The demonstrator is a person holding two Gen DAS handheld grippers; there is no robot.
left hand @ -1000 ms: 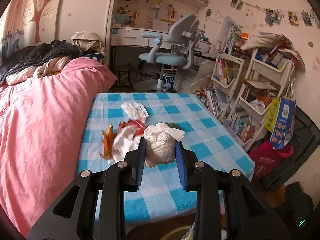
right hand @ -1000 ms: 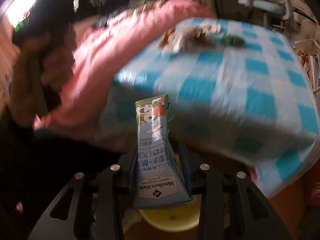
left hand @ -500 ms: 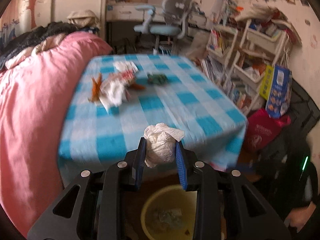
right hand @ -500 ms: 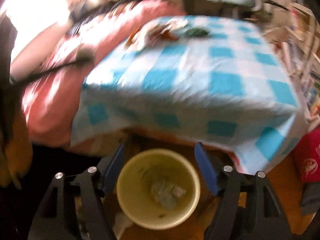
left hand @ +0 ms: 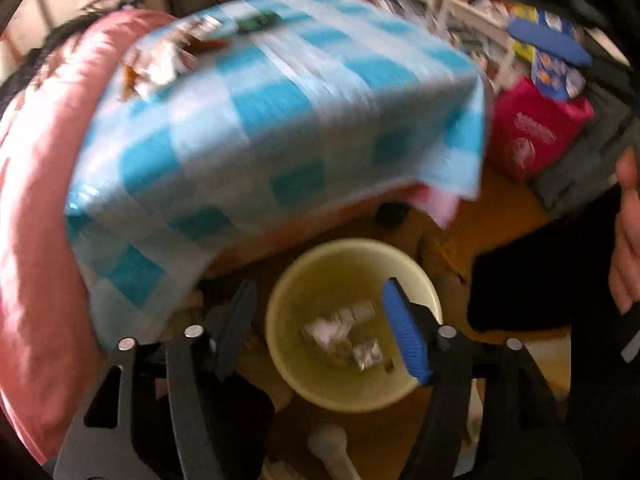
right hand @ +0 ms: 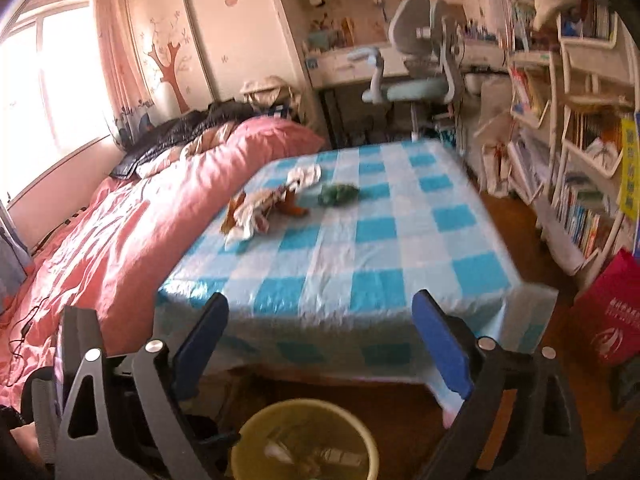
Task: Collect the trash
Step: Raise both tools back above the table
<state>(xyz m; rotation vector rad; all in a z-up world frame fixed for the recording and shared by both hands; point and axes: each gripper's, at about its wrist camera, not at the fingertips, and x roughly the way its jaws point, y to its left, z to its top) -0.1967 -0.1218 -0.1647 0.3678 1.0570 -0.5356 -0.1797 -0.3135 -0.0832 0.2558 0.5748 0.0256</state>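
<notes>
My left gripper (left hand: 318, 292) hangs over the yellow bin (left hand: 280, 292) on the floor, its jaws opening with nothing between them. A white tissue wad (left hand: 322, 330) and a carton (left hand: 360, 312) lie inside the bin. My right gripper (right hand: 320, 302) faces the checked table (right hand: 380, 256), its jaws also opening wide and empty. On the far left of the table lie a pile of orange and white wrappers (right hand: 260, 208), a white tissue (right hand: 306, 174) and a green wrapper (right hand: 338, 194). The bin (right hand: 248, 432) sits just below the right gripper.
A pink duvet (right hand: 120, 232) borders the table's left side. A red bag (right hand: 612, 320) and bookshelves (right hand: 580, 160) stand to the right, an office chair (right hand: 416, 80) behind. A person's hand (left hand: 626, 240) shows at the right edge.
The left gripper came down from the table to the bin and let go of the tissue wad. The right gripper dropped its carton into the bin, opened and tilted up toward the table.
</notes>
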